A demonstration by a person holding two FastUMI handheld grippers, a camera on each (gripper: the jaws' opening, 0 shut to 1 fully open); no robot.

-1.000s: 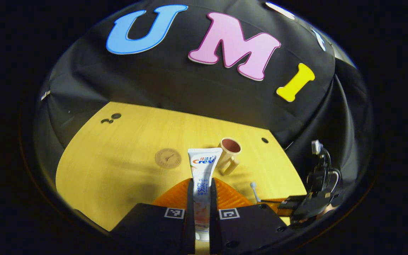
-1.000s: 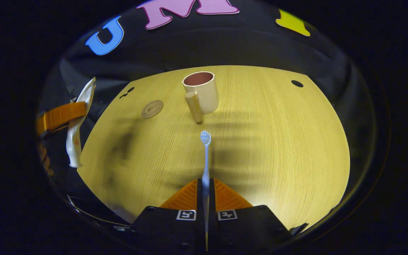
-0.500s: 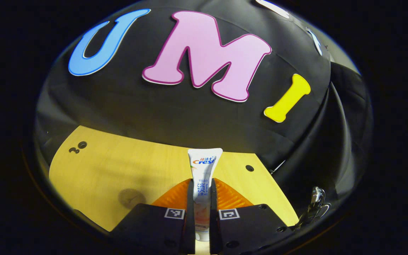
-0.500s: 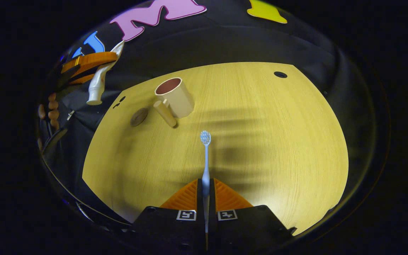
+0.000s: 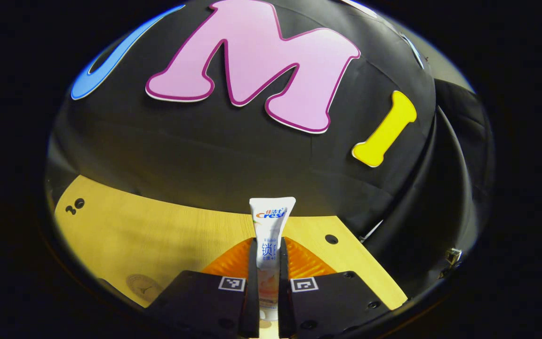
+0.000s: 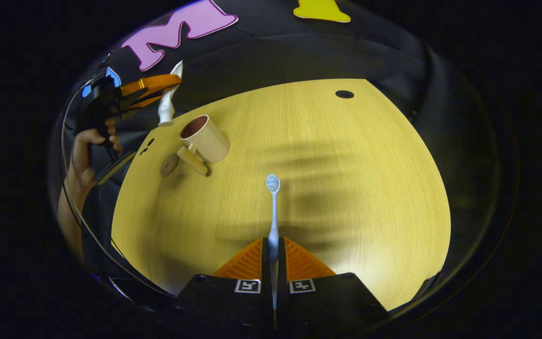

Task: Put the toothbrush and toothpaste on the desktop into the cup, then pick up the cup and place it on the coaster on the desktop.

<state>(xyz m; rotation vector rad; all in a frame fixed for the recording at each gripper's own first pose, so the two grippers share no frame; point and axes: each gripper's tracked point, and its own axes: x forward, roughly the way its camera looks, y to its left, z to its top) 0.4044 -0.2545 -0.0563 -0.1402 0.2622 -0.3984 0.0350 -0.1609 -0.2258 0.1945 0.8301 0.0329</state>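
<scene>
At the bottom of the left gripper view we see our left gripper (image 5: 268,245) clamped on the toothpaste (image 5: 270,245), both orange fingers pressed against its sides, the flat crimped end standing up toward the middle of the frame; beyond it lies the wooden desktop (image 5: 158,230), and the coaster (image 5: 140,285) sits at the lower left of the frame, partly behind the gripper's black body.

At the bottom of the right gripper view our right gripper (image 6: 274,249) is closed on the toothbrush (image 6: 273,207), the handle pinched between the fingers and the bristled head pointing up to the centre of the frame, above the desktop (image 6: 346,188); farther off, in the upper left, the cup (image 6: 205,139) stands on the desktop with its handle turned toward us, and the coaster (image 6: 169,165) lies just beside that handle on its left; above the cup, at the upper left edge, we see the left gripper (image 6: 170,89) holding the toothpaste (image 6: 167,101) cap-down, near the cup's mouth, with a hand (image 6: 85,150) gripping its handle.
</scene>
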